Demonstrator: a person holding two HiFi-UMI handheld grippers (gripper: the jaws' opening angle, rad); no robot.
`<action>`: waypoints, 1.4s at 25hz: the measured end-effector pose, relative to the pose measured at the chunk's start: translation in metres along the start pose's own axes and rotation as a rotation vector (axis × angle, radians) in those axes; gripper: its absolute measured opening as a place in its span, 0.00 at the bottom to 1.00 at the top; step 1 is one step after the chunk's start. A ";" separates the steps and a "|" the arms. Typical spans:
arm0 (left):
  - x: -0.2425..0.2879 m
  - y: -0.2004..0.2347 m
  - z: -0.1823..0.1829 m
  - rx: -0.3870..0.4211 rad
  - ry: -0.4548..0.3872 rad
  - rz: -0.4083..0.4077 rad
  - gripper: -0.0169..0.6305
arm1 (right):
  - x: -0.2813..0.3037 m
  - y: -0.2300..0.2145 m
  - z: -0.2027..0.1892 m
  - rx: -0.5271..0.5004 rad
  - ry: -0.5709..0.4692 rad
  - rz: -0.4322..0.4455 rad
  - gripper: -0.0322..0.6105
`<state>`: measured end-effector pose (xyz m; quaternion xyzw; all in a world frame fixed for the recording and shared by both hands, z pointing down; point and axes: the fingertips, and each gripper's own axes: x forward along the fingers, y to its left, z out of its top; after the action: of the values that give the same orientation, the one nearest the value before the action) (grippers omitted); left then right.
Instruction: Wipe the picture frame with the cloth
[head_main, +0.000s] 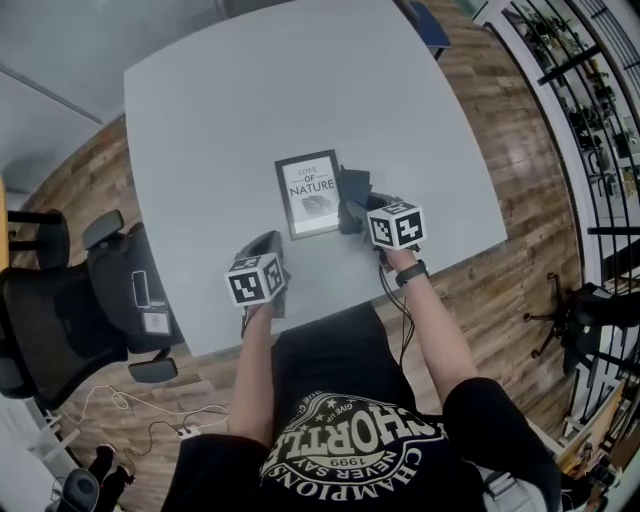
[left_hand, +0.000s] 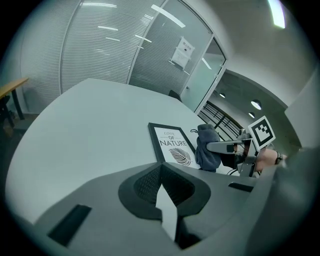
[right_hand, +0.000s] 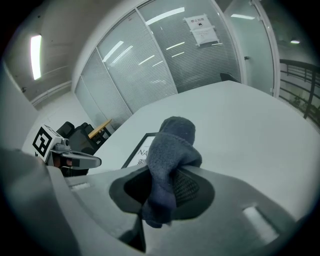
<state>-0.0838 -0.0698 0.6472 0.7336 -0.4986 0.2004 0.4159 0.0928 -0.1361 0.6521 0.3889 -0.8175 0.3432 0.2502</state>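
A black picture frame with a "Love of Nature" leaf print lies flat on the grey table; it also shows in the left gripper view and partly behind the cloth in the right gripper view. My right gripper is shut on a dark grey-blue cloth, just right of the frame's edge. My left gripper is near the table's front edge, below the frame, jaws closed with nothing between them.
A black office chair stands left of the table's near corner. Cables and a power strip lie on the wooden floor. Glass walls with blinds rise beyond the table's far side.
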 end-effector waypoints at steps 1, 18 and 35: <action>-0.003 -0.002 0.002 0.000 -0.007 -0.002 0.03 | -0.004 0.003 0.004 0.003 -0.015 0.005 0.19; -0.140 -0.086 0.154 0.234 -0.426 -0.114 0.04 | -0.154 0.119 0.151 -0.154 -0.557 -0.063 0.19; -0.233 -0.136 0.185 0.421 -0.780 0.019 0.03 | -0.266 0.159 0.171 -0.368 -0.796 -0.326 0.19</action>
<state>-0.0819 -0.0662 0.3202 0.8184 -0.5734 0.0097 0.0363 0.0922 -0.0685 0.3047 0.5627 -0.8256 -0.0272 0.0326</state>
